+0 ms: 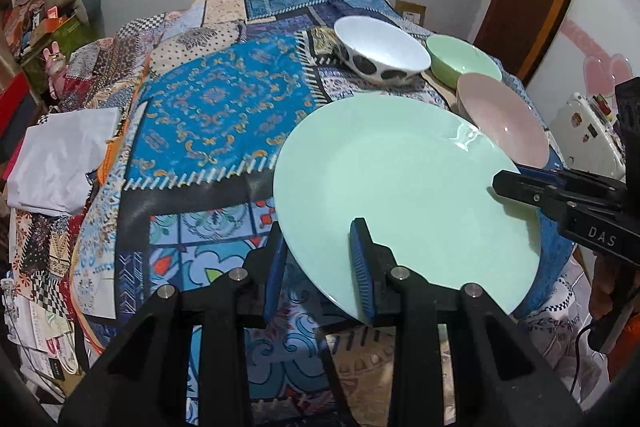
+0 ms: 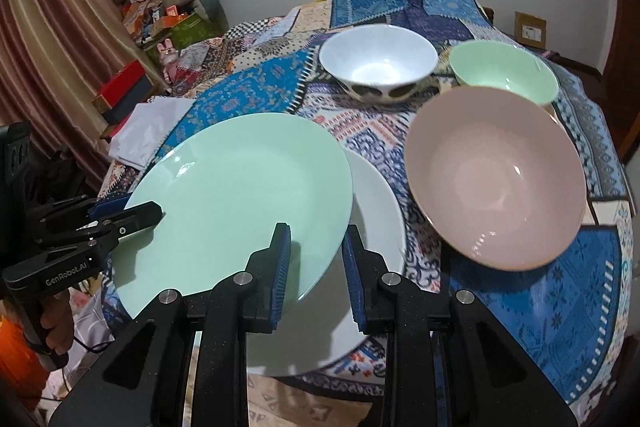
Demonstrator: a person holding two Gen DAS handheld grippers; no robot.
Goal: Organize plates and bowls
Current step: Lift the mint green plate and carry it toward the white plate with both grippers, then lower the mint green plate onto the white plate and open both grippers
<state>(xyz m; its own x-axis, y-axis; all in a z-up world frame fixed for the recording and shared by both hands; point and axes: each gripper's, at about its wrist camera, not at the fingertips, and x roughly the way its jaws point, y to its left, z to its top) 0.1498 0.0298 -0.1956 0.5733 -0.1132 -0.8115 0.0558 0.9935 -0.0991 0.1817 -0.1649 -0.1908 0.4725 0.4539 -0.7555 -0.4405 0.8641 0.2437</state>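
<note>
Two hand-held grippers, left [image 1: 320, 259] and right [image 2: 316, 259], each clamped on mint-green plate [image 2: 240, 195] rim. Held tilted above white plate [image 2: 376, 211] (pink bowl [image 2: 496, 179] beside) on patchwork-covered table [image 1: 208, 115].

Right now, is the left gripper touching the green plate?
Touching. In the left wrist view the left gripper clamps the green plate's rim, one pad above, one below.

"DAS", "GenRobot.AI" on gripper bodies
</note>
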